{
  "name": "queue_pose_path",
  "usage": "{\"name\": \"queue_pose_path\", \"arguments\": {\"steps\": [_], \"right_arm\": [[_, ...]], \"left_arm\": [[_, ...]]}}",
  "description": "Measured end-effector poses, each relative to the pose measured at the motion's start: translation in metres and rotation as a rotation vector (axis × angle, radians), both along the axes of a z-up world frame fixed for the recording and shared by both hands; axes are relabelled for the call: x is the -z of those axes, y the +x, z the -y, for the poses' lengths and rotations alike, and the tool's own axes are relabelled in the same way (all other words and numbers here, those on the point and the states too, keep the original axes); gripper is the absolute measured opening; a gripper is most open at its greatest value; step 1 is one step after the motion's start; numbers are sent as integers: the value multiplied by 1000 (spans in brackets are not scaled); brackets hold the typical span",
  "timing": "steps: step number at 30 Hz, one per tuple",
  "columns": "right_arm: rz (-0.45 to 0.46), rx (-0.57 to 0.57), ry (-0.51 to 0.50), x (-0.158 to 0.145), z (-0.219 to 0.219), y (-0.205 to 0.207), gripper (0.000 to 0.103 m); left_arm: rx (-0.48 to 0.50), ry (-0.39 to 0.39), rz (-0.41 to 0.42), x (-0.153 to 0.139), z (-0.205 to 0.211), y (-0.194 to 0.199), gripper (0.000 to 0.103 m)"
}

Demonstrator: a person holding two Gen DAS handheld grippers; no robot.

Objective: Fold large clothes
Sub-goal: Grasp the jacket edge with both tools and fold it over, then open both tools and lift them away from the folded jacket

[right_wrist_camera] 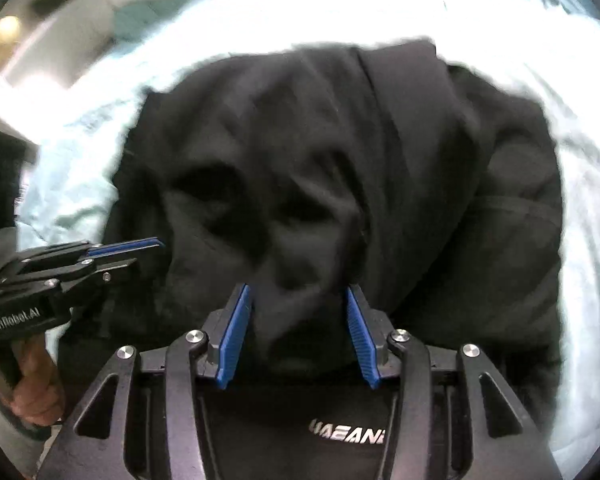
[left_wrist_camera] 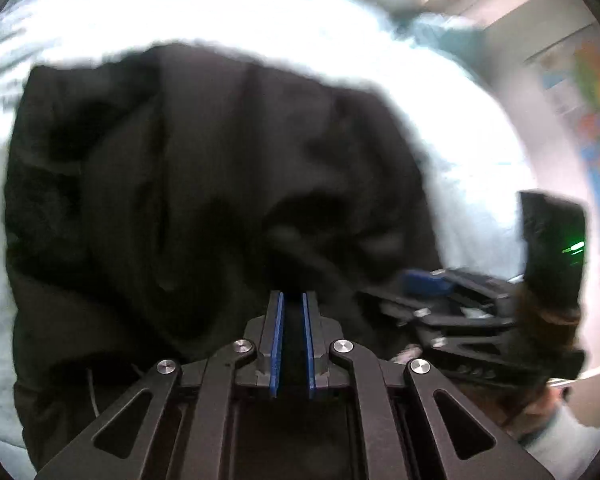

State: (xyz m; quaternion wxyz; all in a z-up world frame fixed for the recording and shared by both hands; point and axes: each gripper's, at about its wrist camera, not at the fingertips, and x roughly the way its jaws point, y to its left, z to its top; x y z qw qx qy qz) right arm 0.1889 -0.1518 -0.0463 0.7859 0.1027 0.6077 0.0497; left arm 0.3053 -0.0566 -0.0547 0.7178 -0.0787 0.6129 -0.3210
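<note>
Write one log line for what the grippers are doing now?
left gripper: shut on black garment | right gripper: open, fabric between fingers | surface: pale bed sheet

place: bedroom | evidence: pale bedsheet (left_wrist_camera: 260, 12) underfoot of view, colourful wall map (left_wrist_camera: 596, 128)

Bed (left_wrist_camera: 452, 92), covered by a pale blue-white sheet (right_wrist_camera: 592, 240) that is strongly overexposed. A crumpled black garment (right_wrist_camera: 340, 160) lies directly on the sheet, bordered by bare bedding.
</note>
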Motion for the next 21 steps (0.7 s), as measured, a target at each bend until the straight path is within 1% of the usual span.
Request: {"name": "queue_pose_path", "arguments": {"steps": [1, 2, 4, 7, 9, 12, 13, 14, 15, 16, 17, 18, 21], "right_arm": [[-29, 10, 3, 15, 3, 1, 51], [-37, 14, 15, 22, 6, 3, 51], [-38, 25, 32, 28, 9, 2, 50], [-30, 17, 27, 23, 9, 0, 50], [-25, 16, 46, 14, 11, -7, 51], [6, 16, 82, -5, 22, -30, 51], [14, 17, 82, -11, 26, -37, 51], [23, 19, 75, -16, 30, -45, 51], [30, 20, 60, -20, 34, -54, 51], [35, 22, 31, -24, 38, -63, 51], [35, 24, 9, -26, 40, -67, 51], [31, 25, -19, -27, 43, -74, 51], [24, 39, -70, -25, 52, -87, 51]], "left_arm": [[-4, 17, -19, 13, 1, 0, 9], [-26, 5, -43, 26, -2, 1, 9], [-49, -22, -56, 30, -7, 3, 9], [-54, -33, -46, 20, -15, -2, 9], [-33, -28, -13, 4, -29, -17, 9], [0, -49, 32, -26, -55, -43, 10], [3, -50, 39, -29, -63, -49, 11], [2, -45, 44, -37, -76, -57, 17], [-6, -37, 44, -40, -91, -64, 35], [-18, -24, 46, -45, -103, -69, 49], [-48, 2, 53, -47, -116, -75, 70], [-69, 8, 59, -50, -125, -79, 72], [-125, -22, 41, -49, -151, -85, 72]]}}
